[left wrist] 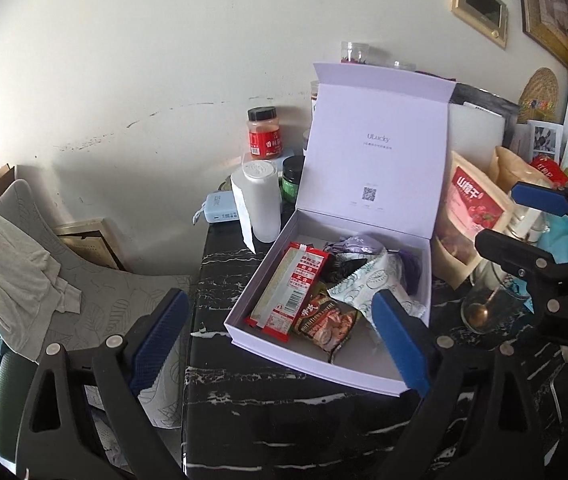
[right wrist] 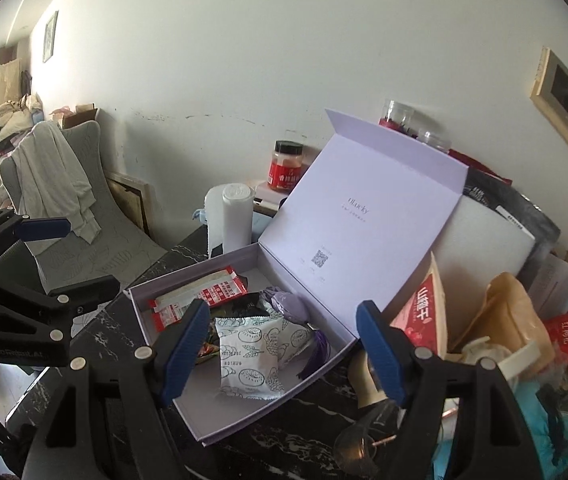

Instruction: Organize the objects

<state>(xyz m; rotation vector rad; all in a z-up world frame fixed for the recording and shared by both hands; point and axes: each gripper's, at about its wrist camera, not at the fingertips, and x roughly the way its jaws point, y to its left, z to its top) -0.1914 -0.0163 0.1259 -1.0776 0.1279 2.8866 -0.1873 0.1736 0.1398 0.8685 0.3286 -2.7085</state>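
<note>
Left wrist view: both tongs, left gripper [left wrist: 279,336] and right gripper [right wrist: 284,350], gape wide, empty; white snack packet [right wrist: 257,354] at box [right wrist: 239,420] 3 o'clock looks light, crinkly; pinch its edge.

Raised lid [left wrist: 372,152] behind open box [left wrist: 324,356]

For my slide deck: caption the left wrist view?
Open left tongs hover before a lavender gift box of snack packets on a black marble table.
</note>
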